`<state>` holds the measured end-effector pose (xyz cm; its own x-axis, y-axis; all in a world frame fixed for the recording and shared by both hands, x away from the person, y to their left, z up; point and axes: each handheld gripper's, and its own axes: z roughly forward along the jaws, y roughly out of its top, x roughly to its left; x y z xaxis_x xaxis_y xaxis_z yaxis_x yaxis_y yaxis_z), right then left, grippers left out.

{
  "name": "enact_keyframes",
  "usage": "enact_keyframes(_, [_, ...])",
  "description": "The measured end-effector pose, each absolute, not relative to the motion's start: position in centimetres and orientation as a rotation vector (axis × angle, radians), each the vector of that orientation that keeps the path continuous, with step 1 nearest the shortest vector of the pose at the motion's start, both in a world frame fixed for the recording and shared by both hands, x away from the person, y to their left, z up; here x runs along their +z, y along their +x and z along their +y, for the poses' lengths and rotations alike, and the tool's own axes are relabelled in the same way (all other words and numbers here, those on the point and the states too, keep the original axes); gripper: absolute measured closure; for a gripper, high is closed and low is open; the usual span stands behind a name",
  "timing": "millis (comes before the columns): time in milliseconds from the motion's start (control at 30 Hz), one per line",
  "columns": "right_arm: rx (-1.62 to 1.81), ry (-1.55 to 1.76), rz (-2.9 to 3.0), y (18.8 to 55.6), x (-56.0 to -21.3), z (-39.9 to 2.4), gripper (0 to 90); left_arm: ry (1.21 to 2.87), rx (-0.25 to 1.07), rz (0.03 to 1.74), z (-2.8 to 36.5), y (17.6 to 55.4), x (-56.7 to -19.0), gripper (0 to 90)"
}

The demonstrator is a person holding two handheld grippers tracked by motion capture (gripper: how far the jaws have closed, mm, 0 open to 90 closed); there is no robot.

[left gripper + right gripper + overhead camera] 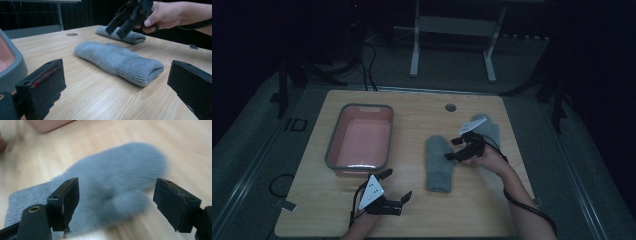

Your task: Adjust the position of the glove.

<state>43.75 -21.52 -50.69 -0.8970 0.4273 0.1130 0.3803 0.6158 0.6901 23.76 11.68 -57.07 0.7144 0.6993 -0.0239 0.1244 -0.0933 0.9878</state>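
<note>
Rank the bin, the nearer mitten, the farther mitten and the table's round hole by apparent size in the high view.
1. Bin, clearly largest.
2. Nearer grey mitten.
3. Farther grey mitten: it looks smaller, but the right gripper and hand cover part of it, so the two mittens may well match.
4. Round hole, smallest.

Left of the near mitten (438, 165) there is a bare strip of table (412, 125) up to the bin (360, 137), whose walls block that side. Right of the near mitten, the second mitten (488, 126) and the right gripper (460, 148) take the room.
</note>
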Motion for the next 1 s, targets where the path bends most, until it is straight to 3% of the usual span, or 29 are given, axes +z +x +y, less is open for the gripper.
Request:
enact_keyframes(133, [1.182, 0.803, 2.630, 43.7, -49.5, -24.4, 18.6, 1.619, 0.546, 0.682, 11.7, 23.8, -57.1, 1.6])
enact_keyframes(200, [1.180, 0.862, 2.619, 43.9, -49.2, -25.7, 25.9, 1.621, 0.547, 0.682, 11.7, 23.8, -57.1, 1.6])
enact_keyframes(567, [1.009, 1.302, 2.250, 45.3, -50.4, -31.7, 36.5, 1.620, 0.547, 0.685, 11.7, 23.8, -57.1, 1.6])
enact_keyframes(900, [0.925, 1.433, 2.155, 47.1, -53.3, -31.5, 43.4, 1.622, 0.545, 0.687, 11.7, 23.8, -57.1, 1.6])
enact_keyframes(1000, [0.891, 1.405, 2.155, 47.2, -54.4, -31.1, 52.2, 1.621, 0.546, 0.686, 11.7, 23.8, -57.1, 1.6])
